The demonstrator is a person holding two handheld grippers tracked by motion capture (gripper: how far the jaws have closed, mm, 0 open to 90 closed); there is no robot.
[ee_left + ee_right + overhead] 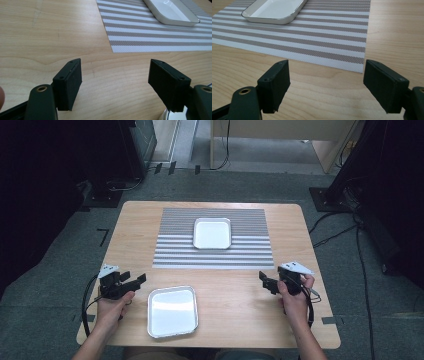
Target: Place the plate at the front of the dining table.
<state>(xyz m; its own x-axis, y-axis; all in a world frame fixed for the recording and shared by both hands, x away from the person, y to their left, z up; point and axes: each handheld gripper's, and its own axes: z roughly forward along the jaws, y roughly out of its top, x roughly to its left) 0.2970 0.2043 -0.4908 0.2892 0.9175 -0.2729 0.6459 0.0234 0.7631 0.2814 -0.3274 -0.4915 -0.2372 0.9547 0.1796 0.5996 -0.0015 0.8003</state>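
Table (235, 320): light wood, carrying everything below.
Striped mat (212, 255): lies at the far middle.
Near tray (172, 311): empty, on bare wood just right of the left gripper.
Far tray (212, 233): smaller, on the mat.
Left gripper (134, 280): jaws spread, grasping nothing.
Right gripper (265, 281): jaws apart, empty, over bare wood.

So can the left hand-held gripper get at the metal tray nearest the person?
Probably yes: the left hand-held gripper is open, and only bare table lies between it and the near tray.
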